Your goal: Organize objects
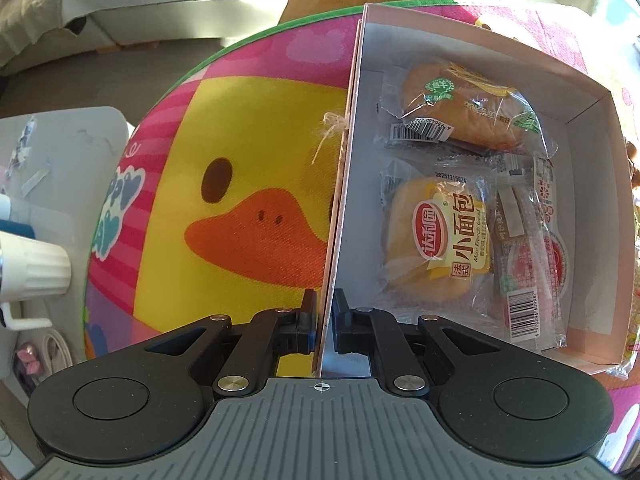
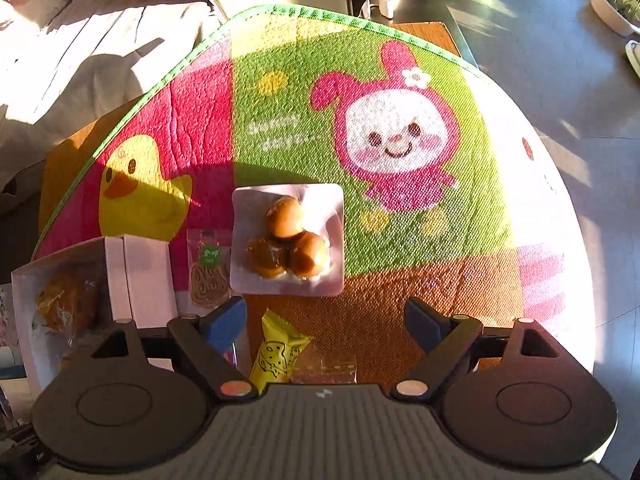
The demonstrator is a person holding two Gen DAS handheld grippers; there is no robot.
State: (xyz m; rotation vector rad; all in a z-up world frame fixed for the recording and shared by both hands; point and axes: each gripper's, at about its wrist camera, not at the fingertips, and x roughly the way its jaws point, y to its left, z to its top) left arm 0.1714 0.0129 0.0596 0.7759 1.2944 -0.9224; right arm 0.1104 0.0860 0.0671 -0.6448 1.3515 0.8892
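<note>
My left gripper (image 1: 325, 316) is shut on the near left wall of a white cardboard box (image 1: 348, 184). The box holds a small French bread pack (image 1: 436, 240), a brown bun pack (image 1: 460, 108) behind it and a red-printed snack pack (image 1: 532, 260) at the right. My right gripper (image 2: 326, 320) is open above the mat, empty. Ahead of it lies a clear pack of three brown eggs (image 2: 290, 240). A yellow cheese-print snack (image 2: 278, 354) and a clear small packet (image 2: 326, 370) lie between its fingers. The box (image 2: 140, 276) is at its left.
A cartoon mat with a duck (image 1: 240, 200) and a rabbit (image 2: 396, 136) covers the wooden table. A clear cookie bag (image 2: 208, 272) lies between box and eggs. A white cup (image 1: 32, 268) stands off the mat at the left. Floor and planters lie beyond the right edge.
</note>
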